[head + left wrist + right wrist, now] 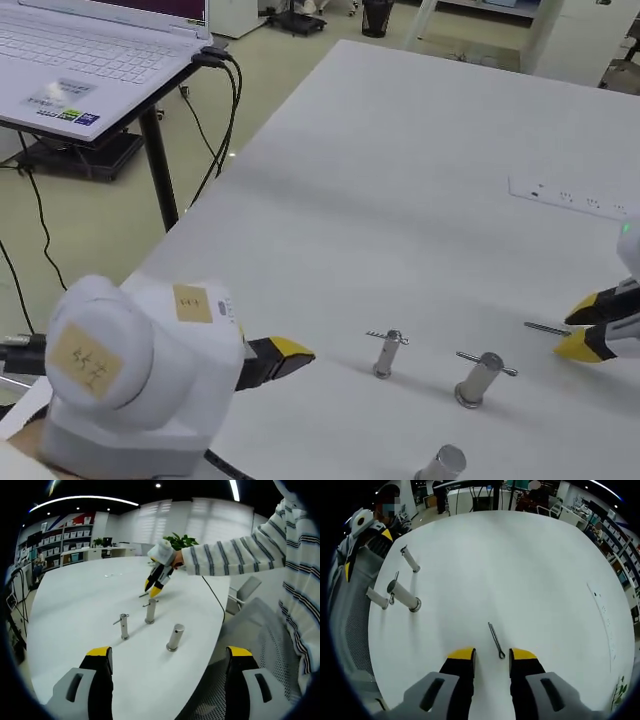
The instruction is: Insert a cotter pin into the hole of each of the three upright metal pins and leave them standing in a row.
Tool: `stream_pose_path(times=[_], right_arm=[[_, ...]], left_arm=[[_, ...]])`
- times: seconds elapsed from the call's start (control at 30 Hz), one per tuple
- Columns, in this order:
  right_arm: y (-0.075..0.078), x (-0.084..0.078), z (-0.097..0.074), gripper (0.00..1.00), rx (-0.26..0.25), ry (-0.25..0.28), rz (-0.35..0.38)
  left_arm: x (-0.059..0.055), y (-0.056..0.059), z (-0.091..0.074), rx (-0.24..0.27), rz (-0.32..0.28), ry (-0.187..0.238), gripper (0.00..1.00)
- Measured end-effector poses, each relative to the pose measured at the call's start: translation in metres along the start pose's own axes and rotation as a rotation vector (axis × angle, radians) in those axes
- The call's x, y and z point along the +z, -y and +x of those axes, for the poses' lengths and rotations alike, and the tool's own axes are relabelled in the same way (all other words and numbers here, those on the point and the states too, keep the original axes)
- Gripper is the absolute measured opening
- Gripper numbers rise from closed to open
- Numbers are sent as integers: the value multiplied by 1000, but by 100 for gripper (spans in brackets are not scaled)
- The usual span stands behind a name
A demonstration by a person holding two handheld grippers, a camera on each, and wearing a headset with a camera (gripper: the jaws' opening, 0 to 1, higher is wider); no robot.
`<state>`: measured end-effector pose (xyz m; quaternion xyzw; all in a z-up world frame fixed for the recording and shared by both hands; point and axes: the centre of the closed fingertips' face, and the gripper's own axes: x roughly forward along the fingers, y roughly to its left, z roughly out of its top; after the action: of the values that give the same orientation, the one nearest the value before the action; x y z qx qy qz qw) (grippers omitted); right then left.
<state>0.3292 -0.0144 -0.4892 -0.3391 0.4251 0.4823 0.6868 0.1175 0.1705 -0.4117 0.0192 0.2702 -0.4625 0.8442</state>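
3 metal pins (480, 378) stand upright on the white tabletop (400, 180): silvery cyl., flared bases. 2 have cotter pins (388, 337) thru the top; the nearest pin (445, 462) is bare. A loose cotter pin (496, 640) lies flat at the right gripper (492, 655), jaws apart, gripping nothing. Left gripper (169, 654) jaws spread wide. Writing on the yellow sticker (192, 303) is illegible.

The left gripper (169, 652) holds its 2 fingers (100, 656) spread wide, while the right gripper (492, 656) has its 2 narrowly apart.
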Motion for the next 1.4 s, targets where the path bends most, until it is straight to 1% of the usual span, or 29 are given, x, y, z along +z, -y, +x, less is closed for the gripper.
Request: stream_pose_path(times=[0.07, 0.17, 0.27, 0.4, 0.5, 0.57, 0.6, 0.67, 0.77, 0.9, 0.93, 0.97, 1.07, 1.13, 1.2, 1.3, 1.4], right_arm=[[2, -1, 1, 17, -1, -5, 0], [5, -2, 2, 13, -3, -12, 2], [5, 0, 4, 10, 15, -12, -7], [2, 2, 6, 6, 33, -28, -26], [2, 2, 7, 6, 55, -58, -43], [2, 2, 8, 5, 67, -89, -71], [2, 2, 8, 5, 68, -116, -103], [1, 2, 8, 5, 81, -143, -148], [0, 4, 10, 4, 88, -190, -162], [3, 4, 11, 0, 75, -222, -181], [8, 4, 11, 0, 53, -233, -211], [5, 4, 11, 0, 67, -233, -220], [4, 3, 11, 0, 59, -245, -209], [5, 3, 10, 0, 50, -246, -200], [4, 2, 10, 0, 42, -244, -210], [3, 2, 9, 0, 30, -242, -207], [3, 2, 9, 0, 19, -240, -220]], left_arm=[[-1, 2, 2, -8, 2, -5, 92], [0, 3, 4, -15, 1, -4, 92], [1, 4, 5, -25, 0, 7, 90], [-2, 3, 6, -27, 2, -8, 90], [-2, 4, 8, -39, 0, -5, 90], [-2, 5, 8, -45, 4, -12, 90], [-3, 6, 8, -47, 8, -14, 90], [-3, 6, 8, -49, 8, -16, 90], [-4, 7, 9, -57, 2, -18, 90], [-7, 6, 9, -55, 6, -27, 89], [-7, 6, 9, -54, 6, -28, 89], [-7, 7, 9, -53, 7, -27, 89], [-7, 8, 8, -56, 5, -24, 89], [-6, 9, 8, -61, 1, -23, 88], [-5, 9, 7, -59, 3, -18, 87], [-1, 9, 5, -52, 4, -6, 87], [0, 8, 4, -46, 8, -5, 87]])
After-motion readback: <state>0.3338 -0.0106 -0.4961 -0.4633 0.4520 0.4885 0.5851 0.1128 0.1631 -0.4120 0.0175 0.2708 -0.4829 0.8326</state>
